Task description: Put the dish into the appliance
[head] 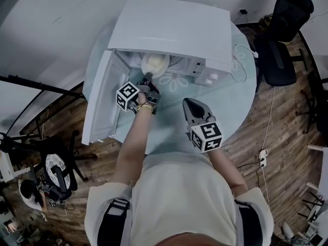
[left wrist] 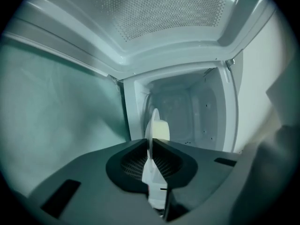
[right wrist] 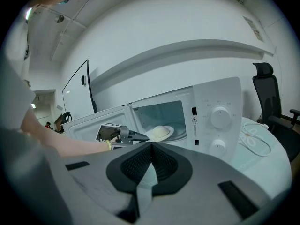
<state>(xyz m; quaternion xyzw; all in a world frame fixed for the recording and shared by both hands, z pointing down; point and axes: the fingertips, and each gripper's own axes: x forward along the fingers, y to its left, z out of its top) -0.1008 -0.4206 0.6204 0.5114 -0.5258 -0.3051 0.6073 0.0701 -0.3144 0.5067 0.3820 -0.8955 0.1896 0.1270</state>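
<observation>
— On the round table [head: 233, 104], what do you count?

— One white microwave [head: 174, 29], its door [head: 100, 99] swung wide open to its left. Two round dials [right wrist: 220, 117], one above the other, sit on the panel right of its opening. A white cable [right wrist: 255, 142] lies in a loop at its right side.

— And the dish?

— One plate [head: 155, 64], carrying one pale domed lump of food [left wrist: 161, 129]. It is inside the microwave's opening, just past the front edge. Whether it rests on the floor of the cavity, I cannot tell.

— The two grippers?

— The left gripper [head: 147, 77] reaches into the opening, its jaws pinching the plate's near rim. The right gripper [head: 187, 102] hangs over the table in front of the microwave, apart from it, jaws pressed together on nothing.
</observation>
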